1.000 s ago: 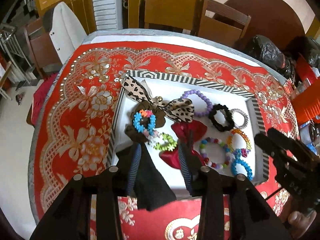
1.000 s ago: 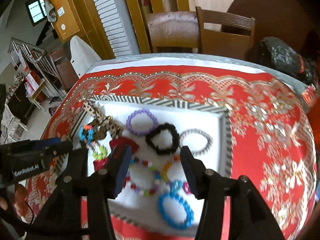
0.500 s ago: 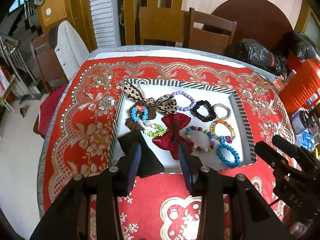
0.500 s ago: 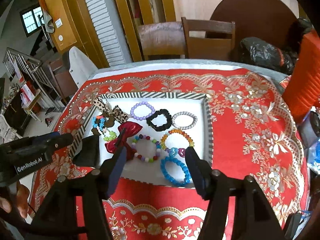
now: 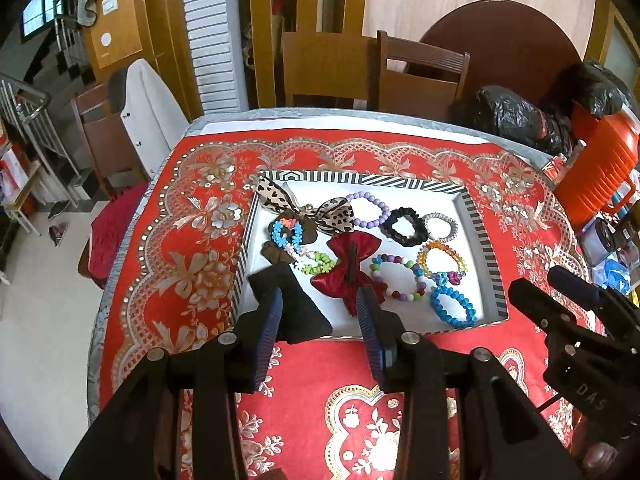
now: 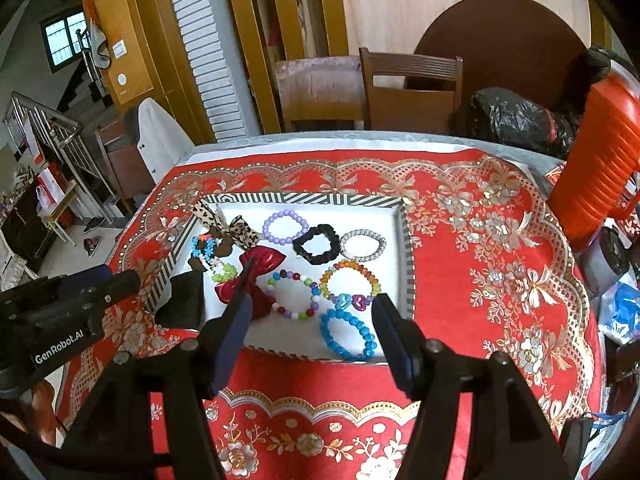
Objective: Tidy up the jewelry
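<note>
A shallow white tray with a black-and-white striped rim sits on the red, gold-patterned cloth covering the tabletop. Inside lie a leopard-print fabric bow, a shiny red satin bow, a lilac bead bracelet, a black fabric scrunchie, a clear coiled hair tie, an amber bead bracelet, a multicoloured bead bracelet and a bright blue bead bracelet. A black cloth piece drapes over the tray's near-left rim. The left tongs and the right tongs both hover above the near edge of the tray, each spread wide and holding nothing.
</note>
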Tool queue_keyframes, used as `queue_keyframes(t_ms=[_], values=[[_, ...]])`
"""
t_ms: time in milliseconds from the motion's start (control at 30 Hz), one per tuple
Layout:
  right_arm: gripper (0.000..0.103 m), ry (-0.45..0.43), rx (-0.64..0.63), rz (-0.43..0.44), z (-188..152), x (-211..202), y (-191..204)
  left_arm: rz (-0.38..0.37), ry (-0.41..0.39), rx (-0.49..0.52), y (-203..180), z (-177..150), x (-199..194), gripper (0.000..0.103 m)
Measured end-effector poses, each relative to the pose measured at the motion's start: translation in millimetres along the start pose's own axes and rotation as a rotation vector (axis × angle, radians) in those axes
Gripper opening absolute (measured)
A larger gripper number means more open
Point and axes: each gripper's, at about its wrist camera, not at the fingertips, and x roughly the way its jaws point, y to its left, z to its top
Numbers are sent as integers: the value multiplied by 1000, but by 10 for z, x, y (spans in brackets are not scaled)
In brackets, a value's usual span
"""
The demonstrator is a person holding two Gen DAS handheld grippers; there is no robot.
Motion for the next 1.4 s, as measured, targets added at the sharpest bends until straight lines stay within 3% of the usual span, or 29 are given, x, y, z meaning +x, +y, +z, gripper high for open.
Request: queue_keyframes(t_ms=[1133,1400], values=[[66,19,-18,12,-20,0,39,8,-3,18,-35,-30,-58,27],[66,23,-18,14,-26,15,35,-48,14,-4,-19,-84,4,27]])
